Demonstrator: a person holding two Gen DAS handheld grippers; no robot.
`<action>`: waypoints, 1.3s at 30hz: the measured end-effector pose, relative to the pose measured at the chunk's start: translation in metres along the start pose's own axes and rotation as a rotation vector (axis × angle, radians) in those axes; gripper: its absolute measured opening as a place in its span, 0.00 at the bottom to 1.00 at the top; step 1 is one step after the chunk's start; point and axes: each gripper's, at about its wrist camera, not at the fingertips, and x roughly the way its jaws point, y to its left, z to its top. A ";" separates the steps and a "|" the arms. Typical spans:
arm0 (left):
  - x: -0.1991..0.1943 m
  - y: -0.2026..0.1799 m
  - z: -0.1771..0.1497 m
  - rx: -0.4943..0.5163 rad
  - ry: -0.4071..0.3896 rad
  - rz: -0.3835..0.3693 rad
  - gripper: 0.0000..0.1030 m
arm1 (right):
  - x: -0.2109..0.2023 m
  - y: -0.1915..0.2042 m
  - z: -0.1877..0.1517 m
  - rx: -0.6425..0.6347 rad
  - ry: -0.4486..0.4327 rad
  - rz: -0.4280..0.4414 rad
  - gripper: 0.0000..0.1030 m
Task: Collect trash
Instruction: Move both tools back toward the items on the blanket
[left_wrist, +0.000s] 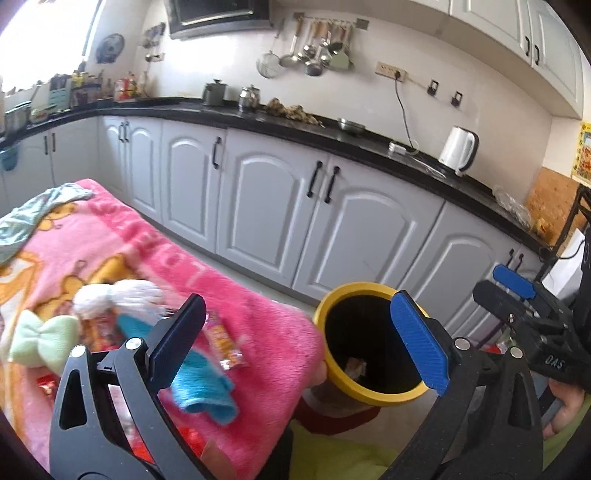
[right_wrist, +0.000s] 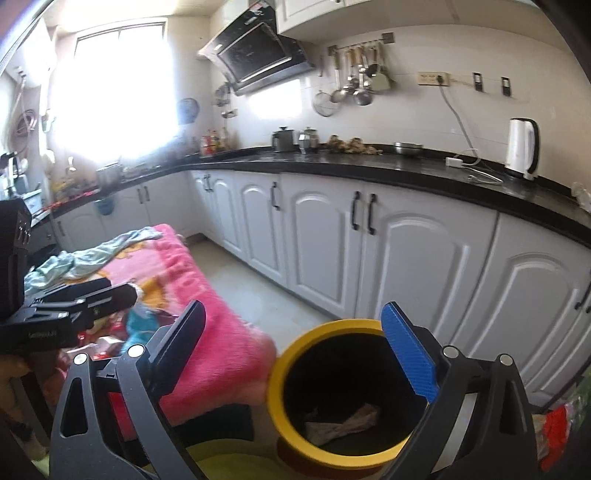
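Both grippers stand with fingers wide and nothing between them: the left gripper (left_wrist: 299, 339) and the right gripper (right_wrist: 295, 354). The yellow-rimmed bin (right_wrist: 280, 402) sits at lower centre, just beside the pink blanket (left_wrist: 258, 332), with crumpled paper (right_wrist: 351, 421) inside. Wrappers (left_wrist: 225, 343) lie on the blanket at lower left.

A pink blanket (left_wrist: 229, 310) carries a turquoise cloth (left_wrist: 201, 387), wrappers (left_wrist: 225, 343) — and perhaps a plush toy (left_wrist: 118, 295).
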 end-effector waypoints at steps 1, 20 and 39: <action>-0.005 0.005 0.000 -0.006 -0.010 0.008 0.89 | -0.001 0.005 0.001 -0.007 -0.001 0.011 0.91; -0.064 0.076 -0.015 -0.084 -0.048 0.156 0.89 | 0.000 0.105 -0.020 -0.169 0.067 0.234 0.91; -0.099 0.154 -0.069 -0.282 0.066 0.174 0.89 | 0.059 0.190 -0.065 -0.302 0.313 0.478 0.91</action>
